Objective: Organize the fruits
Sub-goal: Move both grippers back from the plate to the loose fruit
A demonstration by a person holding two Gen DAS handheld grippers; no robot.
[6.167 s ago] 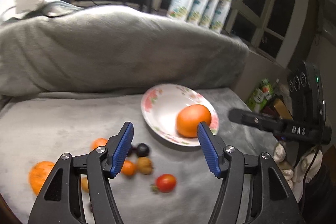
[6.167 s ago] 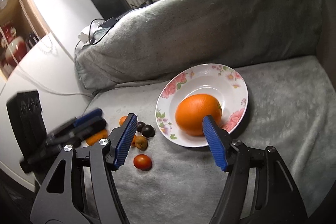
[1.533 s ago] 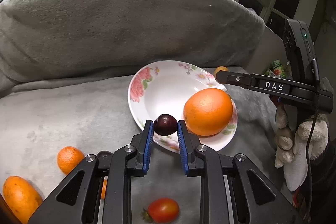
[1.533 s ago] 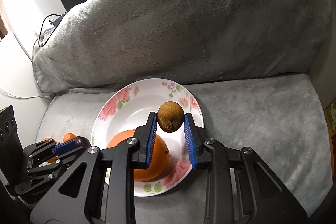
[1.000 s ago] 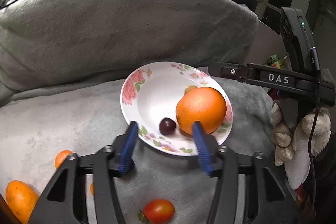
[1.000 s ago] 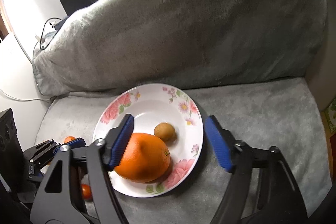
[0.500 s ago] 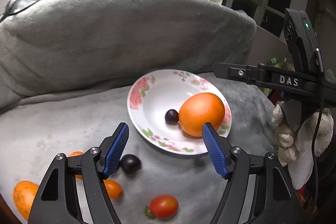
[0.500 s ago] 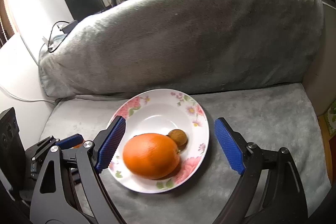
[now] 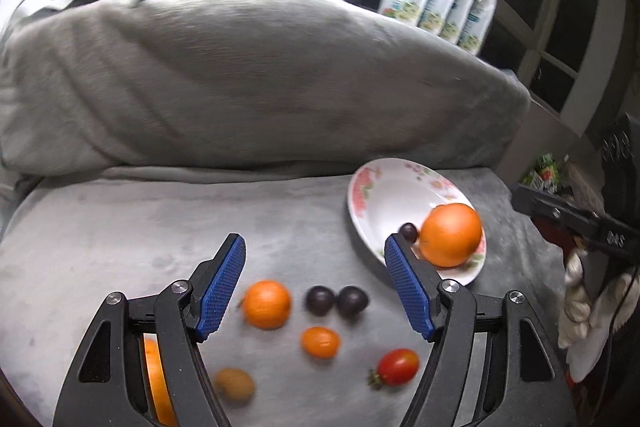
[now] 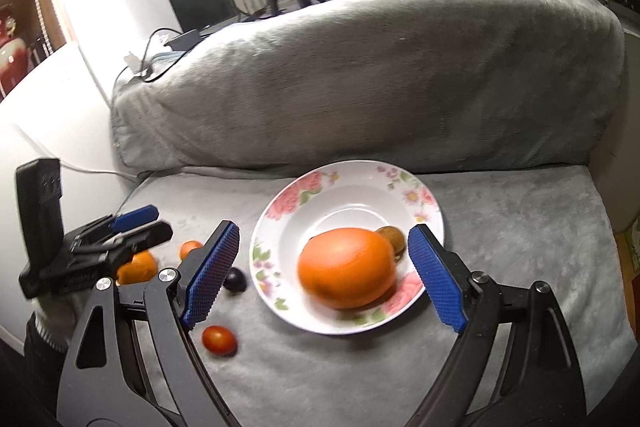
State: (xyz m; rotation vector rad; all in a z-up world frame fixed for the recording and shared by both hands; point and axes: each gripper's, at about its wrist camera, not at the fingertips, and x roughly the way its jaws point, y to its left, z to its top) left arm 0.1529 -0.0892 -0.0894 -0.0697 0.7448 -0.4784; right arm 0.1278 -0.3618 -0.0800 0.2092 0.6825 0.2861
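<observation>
- Left tongs [image 9: 314, 285]: spread, nothing between the pads; jaws opened over the last second. They hang over the loose fruit on the gray blanket [image 9: 200, 219].
- Right tongs [image 10: 324, 275]: spread wide, empty; jaws also opened just now. They hang over the near rim of the plate [image 10: 280, 211].
- Plate: white, pink floral rim, on the blanket at the foot of the gray cushion [image 10: 380, 79].
- On the plate: big orange [image 10: 347, 273], glossy, slightly oval, long axis running left-right in the right view; blurred.
- Brown kiwi [image 10: 392, 237] touches the orange's far right side, mostly hidden behind it.
- Dark plum [image 9: 409, 231] on the plate, touching the orange's left side in the left view.
- Loose on the blanket, left of the plate: tangerine [image 9: 266, 303], two dark plums [image 9: 336, 301] side by side, touching, and a small orange tomato [image 9: 320, 341].
- Red tomato [image 9: 398, 367], oval, long axis left-right, green stem end pointing left.
- Second kiwi [image 9: 234, 383] nearest the camera, blurred; axis unclear.
- Orange fruit [image 9: 158, 383] partly hidden behind the left tongs' left finger.
</observation>
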